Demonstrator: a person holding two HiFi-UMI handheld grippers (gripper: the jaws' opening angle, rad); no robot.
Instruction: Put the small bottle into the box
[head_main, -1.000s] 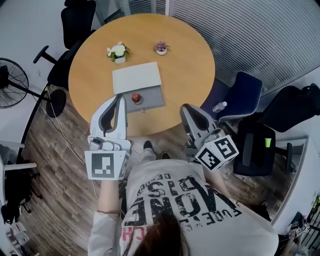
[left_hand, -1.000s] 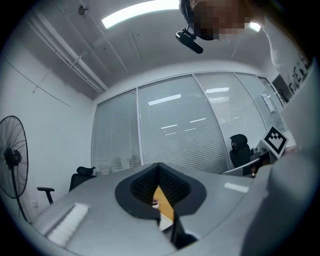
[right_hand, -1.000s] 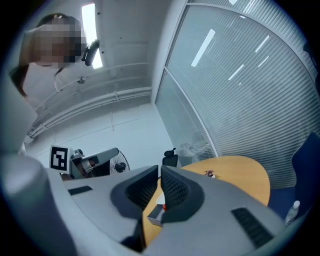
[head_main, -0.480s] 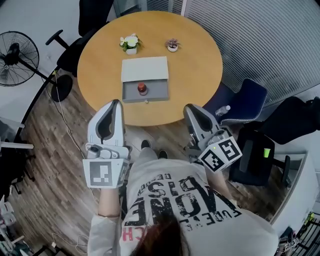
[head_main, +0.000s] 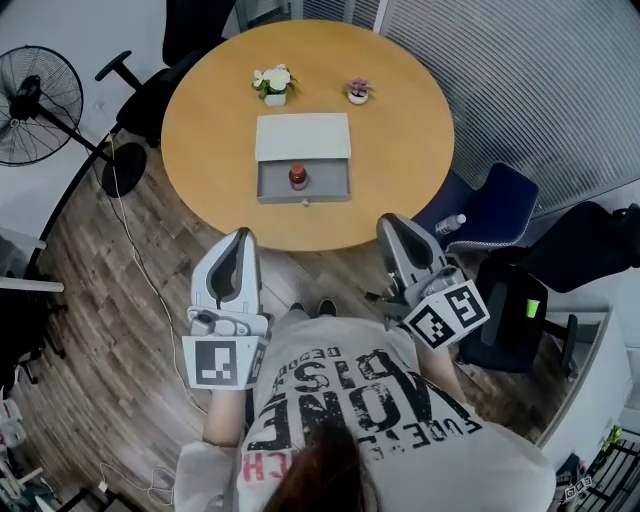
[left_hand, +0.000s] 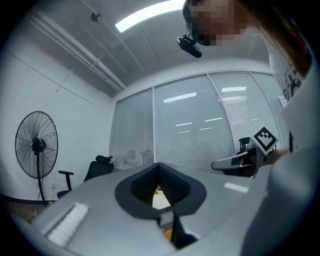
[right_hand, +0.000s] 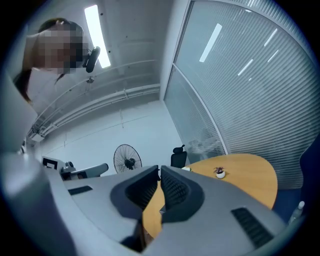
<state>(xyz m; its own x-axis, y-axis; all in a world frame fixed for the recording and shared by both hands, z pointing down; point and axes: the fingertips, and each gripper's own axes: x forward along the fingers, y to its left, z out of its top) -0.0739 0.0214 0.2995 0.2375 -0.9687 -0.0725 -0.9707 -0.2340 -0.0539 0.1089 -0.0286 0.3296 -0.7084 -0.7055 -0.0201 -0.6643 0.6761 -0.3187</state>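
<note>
Holds left gripper (head_main: 240, 236) and right gripper (head_main: 390, 222) shut, empty, short of table (head_main: 400, 150); small bottle (head_main: 298, 177) in box (head_main: 330, 184), flower pot (head_main: 275, 84), small plant (head_main: 357, 91) beyond.

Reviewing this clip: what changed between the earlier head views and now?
The left claw drew back from beside the box toward the person, to the table edge; the right claw moved little. Nothing was gripped or released: both claws stay shut and empty. The small bottle still stands in the open box.
</note>
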